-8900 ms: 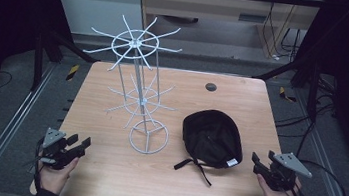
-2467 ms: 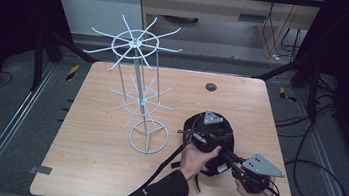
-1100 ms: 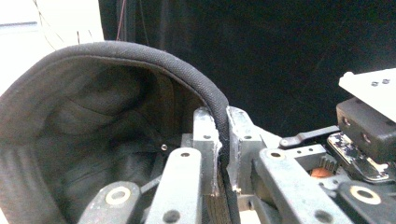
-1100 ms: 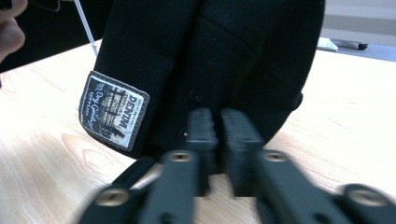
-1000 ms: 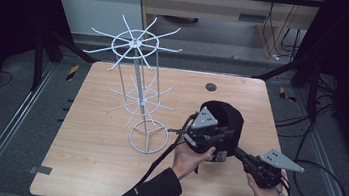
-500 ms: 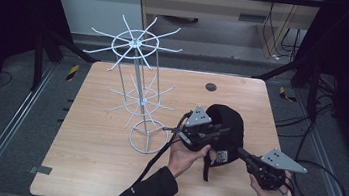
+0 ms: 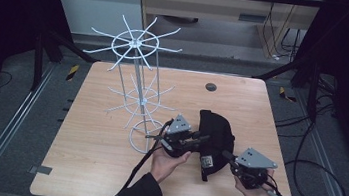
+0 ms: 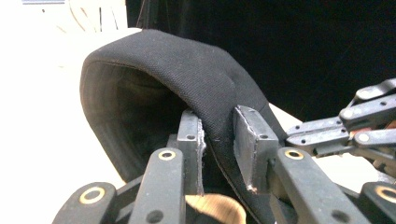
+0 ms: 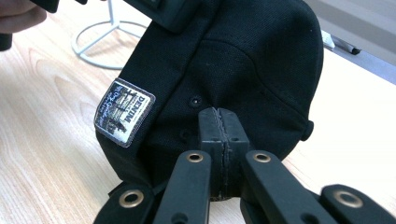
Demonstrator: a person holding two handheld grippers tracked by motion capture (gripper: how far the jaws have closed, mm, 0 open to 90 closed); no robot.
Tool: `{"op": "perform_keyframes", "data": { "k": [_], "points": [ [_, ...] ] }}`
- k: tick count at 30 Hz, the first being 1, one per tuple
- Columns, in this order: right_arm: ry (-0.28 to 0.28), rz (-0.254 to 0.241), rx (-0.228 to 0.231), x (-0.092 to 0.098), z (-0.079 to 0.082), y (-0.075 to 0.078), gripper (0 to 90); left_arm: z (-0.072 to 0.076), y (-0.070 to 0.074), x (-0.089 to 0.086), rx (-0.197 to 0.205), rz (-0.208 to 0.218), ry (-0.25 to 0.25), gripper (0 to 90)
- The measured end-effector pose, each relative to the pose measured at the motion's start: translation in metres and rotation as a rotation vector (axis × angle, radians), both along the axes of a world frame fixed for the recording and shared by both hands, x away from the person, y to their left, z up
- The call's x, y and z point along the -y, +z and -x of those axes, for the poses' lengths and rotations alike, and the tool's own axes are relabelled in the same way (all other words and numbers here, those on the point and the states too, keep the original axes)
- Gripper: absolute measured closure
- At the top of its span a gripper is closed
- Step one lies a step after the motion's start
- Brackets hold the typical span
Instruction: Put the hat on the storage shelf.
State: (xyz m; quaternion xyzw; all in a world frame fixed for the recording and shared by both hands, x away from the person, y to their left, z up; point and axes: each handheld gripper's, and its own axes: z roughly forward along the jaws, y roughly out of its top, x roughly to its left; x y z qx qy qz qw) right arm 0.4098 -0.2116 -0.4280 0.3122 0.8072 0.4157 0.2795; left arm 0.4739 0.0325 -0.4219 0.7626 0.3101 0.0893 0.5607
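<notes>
Black cap (image 7: 214, 135) held between two grippers, lower centre of the high view.
Right gripper (image 9: 218, 122) clamped tight on cap fabric; left gripper (image 8: 218, 140) jaws just been opening, cap edge loose between them.

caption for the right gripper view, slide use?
Right gripper shut on black cap, its label patch facing the camera.

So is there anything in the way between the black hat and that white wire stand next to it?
Nothing visible blocks it. The black cap is held up by both grippers just right of the white wire rack; between them are bare table and the left gripper itself, whose jaws have just been opening around the cap's edge.
</notes>
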Motion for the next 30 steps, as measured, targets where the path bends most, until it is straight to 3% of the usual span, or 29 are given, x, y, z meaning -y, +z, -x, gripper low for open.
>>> {"op": "perform_keyframes", "data": {
  "k": [5, 9, 16, 23, 30],
  "points": [
    [0.022, 0.037, 0.007, -0.012, 0.0, -0.001, 90.0, 0.001, -0.005, -0.01, -0.029, -0.026, 0.03, 66.5],
    [0.022, 0.062, 0.021, -0.017, 0.001, -0.001, 90.0, 0.001, -0.002, -0.012, -0.021, -0.057, 0.071, 52.7],
    [0.04, 0.065, 0.032, -0.022, 0.002, -0.003, 90.0, -0.007, 0.005, -0.008, -0.034, -0.045, 0.117, 35.5],
    [0.048, 0.02, 0.02, -0.021, -0.001, -0.007, 89.9, -0.004, 0.0, 0.004, 0.004, -0.117, 0.144, 33.0],
    [0.059, -0.016, 0.013, -0.022, -0.002, -0.01, 90.0, 0.0, -0.005, 0.007, 0.019, -0.162, 0.167, 49.3]
  ]
}}
